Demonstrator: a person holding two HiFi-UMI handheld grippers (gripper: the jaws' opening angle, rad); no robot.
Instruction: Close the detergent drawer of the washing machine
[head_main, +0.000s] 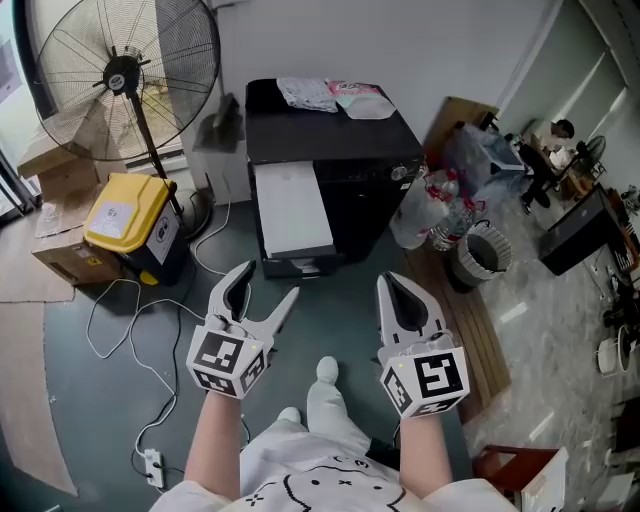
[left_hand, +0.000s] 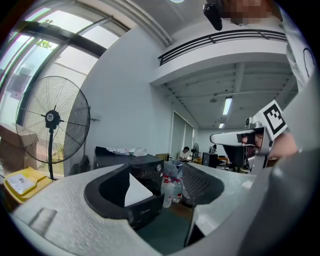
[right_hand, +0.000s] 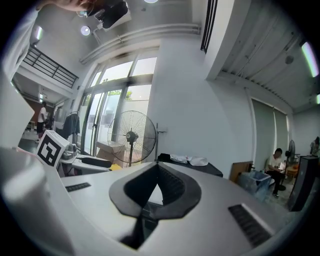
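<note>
Grey-green floor (head_main: 340, 315) of a cluttered workshop, standing fan (head_main: 125, 75) far left, plastic bottles (head_main: 430, 205) right: the black washing machine (head_main: 370, 155) stands ahead of me, its white detergent drawer (head_main: 292, 210) pulled out. My left gripper (head_main: 270, 282) gapes, empty; my right gripper (head_main: 395, 287) is pinched together on nothing.

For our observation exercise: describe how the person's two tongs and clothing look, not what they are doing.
The left tongs and right tongs are pale grey-white moulded plastic with black ridged inner pads. Each carries a marker cube printed with black-and-white squares. No cables show on them. The person wears a white top with a black line drawing, and the forearms are bare.
</note>
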